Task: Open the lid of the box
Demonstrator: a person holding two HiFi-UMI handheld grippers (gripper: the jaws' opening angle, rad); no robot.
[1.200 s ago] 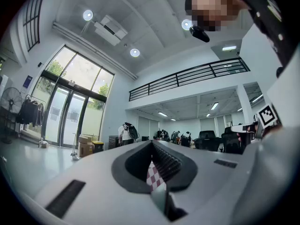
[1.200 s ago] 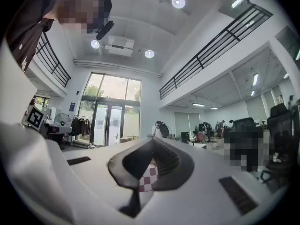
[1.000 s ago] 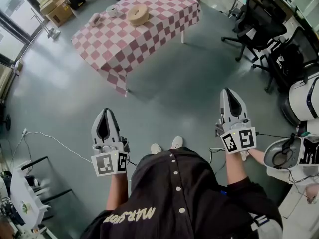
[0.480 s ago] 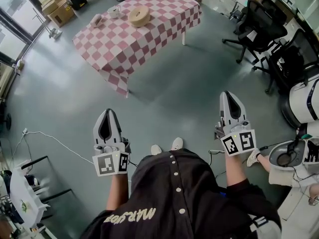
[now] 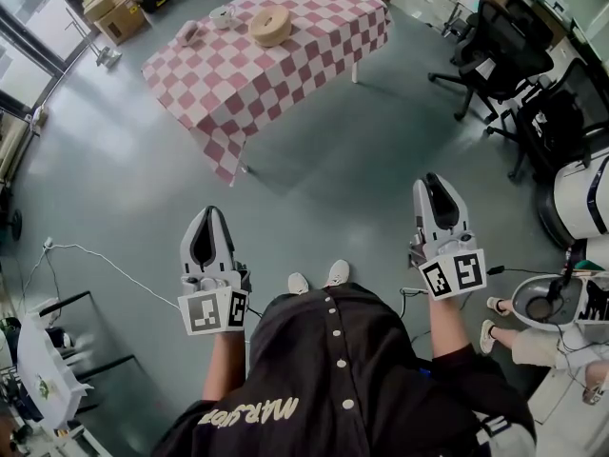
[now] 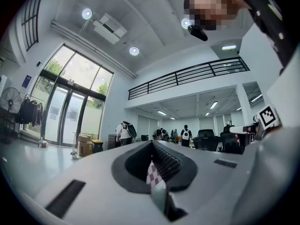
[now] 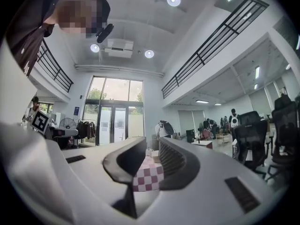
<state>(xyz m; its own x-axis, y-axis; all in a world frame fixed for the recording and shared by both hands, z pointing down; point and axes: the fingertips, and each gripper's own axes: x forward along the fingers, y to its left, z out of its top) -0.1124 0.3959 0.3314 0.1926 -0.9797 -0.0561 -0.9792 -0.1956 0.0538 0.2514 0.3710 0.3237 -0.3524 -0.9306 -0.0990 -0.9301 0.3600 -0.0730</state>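
Observation:
A round tan box [image 5: 271, 25] with its lid on sits on the table with the pink-and-white checked cloth [image 5: 285, 74], far ahead across the floor. Both grippers are held low in front of the person, well short of the table. My left gripper [image 5: 207, 213] is shut with nothing in it, its tips meeting in the left gripper view [image 6: 151, 145]. The jaws of my right gripper [image 5: 433, 180] are opening; a narrow gap shows between them [image 7: 152, 146], with nothing in it. Through that gap I see the checked cloth [image 7: 147, 178].
A white cup [image 5: 221, 17] and another small item [image 5: 186, 34] lie on the table's left end. Black office chairs [image 5: 500, 50] stand at right, cardboard boxes [image 5: 119, 19] at top left. A cable [image 5: 95, 263] crosses the floor. White equipment [image 5: 582, 193] and another person's legs [image 5: 533, 346] are close at right.
My right gripper has shifted a little left and its jaws have parted slightly. The left gripper has stayed where it was. The person at the right has moved their feet.

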